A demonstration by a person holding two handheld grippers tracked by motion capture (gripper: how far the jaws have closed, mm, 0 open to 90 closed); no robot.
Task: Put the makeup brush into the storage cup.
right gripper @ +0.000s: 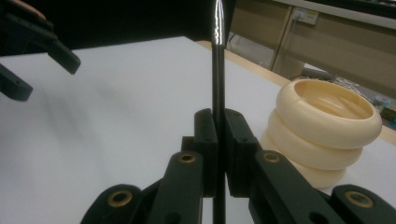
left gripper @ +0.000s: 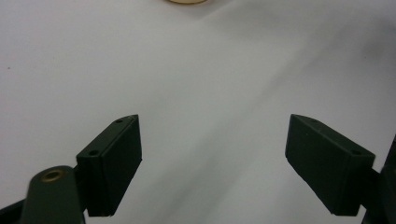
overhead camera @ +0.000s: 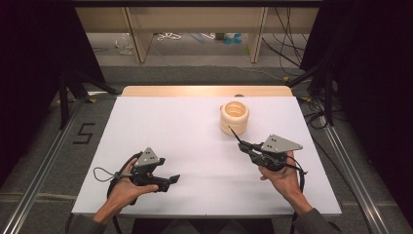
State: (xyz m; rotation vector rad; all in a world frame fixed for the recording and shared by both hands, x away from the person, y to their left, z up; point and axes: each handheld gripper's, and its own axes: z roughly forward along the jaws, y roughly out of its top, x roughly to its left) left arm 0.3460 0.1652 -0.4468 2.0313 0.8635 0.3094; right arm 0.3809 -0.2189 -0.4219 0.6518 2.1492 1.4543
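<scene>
The white rectangular table top (overhead camera: 195, 141) is lit brightly from above in the high view, while the surroundings are left dark. Soft shadows are cast beside the cream ribbed ring-shaped holder (overhead camera: 234, 117). In the left gripper view the surface is washed out and blurred. In the right gripper view a glare streak is seen on the thin black rod (right gripper: 218, 70); the background is defocused.

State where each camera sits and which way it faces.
High view: above the near side, looking forward and down on the table; both forearms show.
Left gripper view: on the left gripper, facing the table between open fingers.
Right gripper view: on the right gripper, along the clamped pen.
All three share the ringed cup.
</scene>
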